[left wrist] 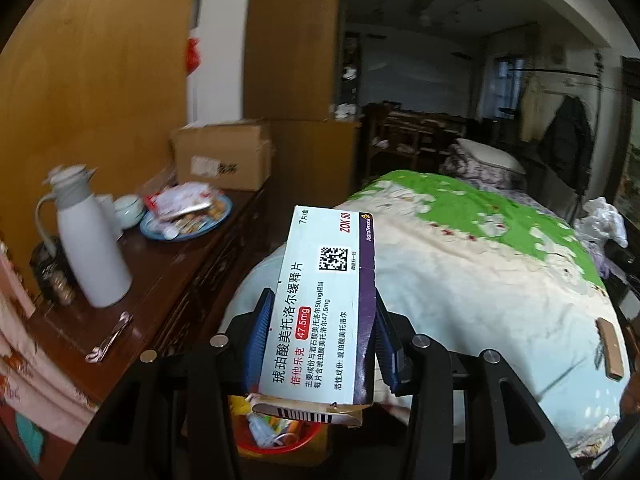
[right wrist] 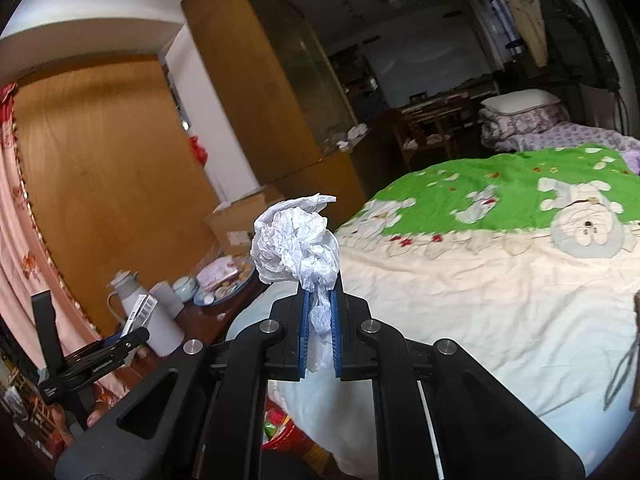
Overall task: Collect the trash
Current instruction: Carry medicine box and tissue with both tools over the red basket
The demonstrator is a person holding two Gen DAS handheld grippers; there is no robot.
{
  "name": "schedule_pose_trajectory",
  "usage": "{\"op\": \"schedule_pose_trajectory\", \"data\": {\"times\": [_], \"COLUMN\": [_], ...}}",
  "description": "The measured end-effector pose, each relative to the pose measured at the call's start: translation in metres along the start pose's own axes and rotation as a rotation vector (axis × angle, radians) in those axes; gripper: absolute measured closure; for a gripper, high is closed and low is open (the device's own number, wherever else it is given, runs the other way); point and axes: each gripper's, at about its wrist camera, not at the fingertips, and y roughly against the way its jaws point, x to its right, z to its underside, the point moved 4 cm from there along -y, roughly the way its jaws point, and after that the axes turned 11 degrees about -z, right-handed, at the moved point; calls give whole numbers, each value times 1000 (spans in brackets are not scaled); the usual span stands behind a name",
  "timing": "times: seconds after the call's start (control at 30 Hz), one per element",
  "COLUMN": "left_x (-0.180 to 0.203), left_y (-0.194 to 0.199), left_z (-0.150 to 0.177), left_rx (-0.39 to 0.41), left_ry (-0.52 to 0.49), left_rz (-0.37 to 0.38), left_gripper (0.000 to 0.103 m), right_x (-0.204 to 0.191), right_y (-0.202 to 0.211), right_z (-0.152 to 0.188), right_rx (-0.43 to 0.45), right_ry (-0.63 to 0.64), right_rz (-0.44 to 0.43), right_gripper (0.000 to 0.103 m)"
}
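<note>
My left gripper (left wrist: 320, 300) is shut on a white and purple medicine box (left wrist: 324, 304), held up in the air beside the bed. Below it sits a red trash bin (left wrist: 280, 436) with wrappers inside. My right gripper (right wrist: 319, 292) is shut on a crumpled white tissue (right wrist: 296, 244), also held above the bed's edge. The left gripper with the medicine box (right wrist: 140, 314) shows at the lower left of the right wrist view. The red bin (right wrist: 284, 432) peeks out under the right gripper.
A dark wooden dresser (left wrist: 168, 280) at left carries a white thermos (left wrist: 86, 240), cups, a blue plate of snacks (left wrist: 188, 212) and a cardboard box (left wrist: 224, 158). A bed with a green and cream quilt (left wrist: 480, 260) fills the right. A brown object (left wrist: 610, 348) lies on the quilt.
</note>
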Motion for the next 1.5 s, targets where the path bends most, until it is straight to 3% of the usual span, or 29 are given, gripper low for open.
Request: {"op": "schedule_pose_trajectory", "data": {"times": [0.4,0.83,0.93,1.0,1.23,1.5], "left_x": [-64,-77,-76,-81,-99,-115], "left_y": [-84,-176,-186,-187,-168,-121], "left_z": [48,112,120,120,100,79], "left_rx": [-199,-422,-462,-463,-427,-354], "left_ry": [69,99,108,129,183,145], "left_rz": [-35,34,51,52,24,-81], "left_gripper": [57,57,43,35,29,22], "right_x": [-25,-33,-35,-36,-49,-70], "right_y": [-69,-140,-150,-155,-157,-150], "right_z": [25,55,60,63,68,74], "right_rx": [-138,-289,-311,-323,-341,-363], "right_ry": [24,31,27,26,39,46], "right_rz": [-12,-11,-16,-23,-58,-149], "right_gripper": [93,93,93,93,93,92]}}
